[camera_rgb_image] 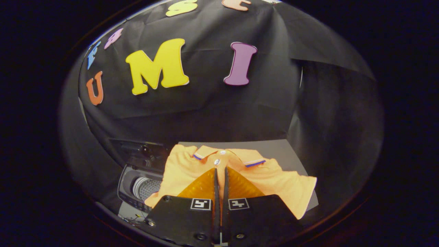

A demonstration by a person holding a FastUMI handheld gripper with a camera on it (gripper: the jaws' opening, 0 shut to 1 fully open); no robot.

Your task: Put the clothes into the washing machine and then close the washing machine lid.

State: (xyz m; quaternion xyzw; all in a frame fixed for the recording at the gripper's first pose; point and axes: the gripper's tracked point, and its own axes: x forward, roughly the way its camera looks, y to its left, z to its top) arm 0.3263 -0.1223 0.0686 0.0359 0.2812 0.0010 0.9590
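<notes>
- The gripper [220,173] sits at the bottom centre of the frame, its two fingers drawn nearly together with only a thin slit between them, pinching the fabric of the orange polo shirt [274,178] just below the collar and buttons.
- The shirt spreads out ahead of and around the fingers: the collar lies just beyond the tips, one sleeve runs to the lower right of the frame, and the other side droops toward the lower left.
- The shirt's long axis looks roughly crosswise to the fingers, sleeve to sleeve.
- The washing machine [128,187] is at the lower left, to the left of the fingers; its lid [140,152] stands raised behind the opening and the perforated drum [147,188] shows inside.
- The shirt's left edge already overlaps the machine's opening, while most of it lies over the grey surface [274,151] to the right.
- Judged from this, the coming move is a carry leftward and down into the drum; the trailing right sleeve could catch on the rim.
- The gripper points level and forward toward the booth wall.
</notes>
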